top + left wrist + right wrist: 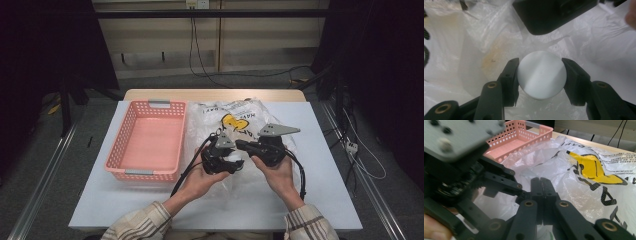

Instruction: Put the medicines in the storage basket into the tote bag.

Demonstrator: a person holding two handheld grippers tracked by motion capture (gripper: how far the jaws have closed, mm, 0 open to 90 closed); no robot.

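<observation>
A white plastic bag (240, 111) with a yellow and black print lies crumpled on the table. My left gripper (236, 165) reaches into the bag's film (486, 37). It is shut on a white round object (541, 72), with one pad pressed against each side. My right gripper (241, 145) points left just above it, its jaws shut (541, 182) with bag film (586, 170) gathered at the tips. The right gripper's black body (549, 15) hangs close over the white object. The left gripper's body (461, 177) sits right beside the right jaws.
An empty pink perforated basket (150, 105) stands left of the bag, its rim (534, 130) close behind both grippers. The white table top (325, 190) shows bare to the right and front. Cables trail from both grippers toward the person's sleeves.
</observation>
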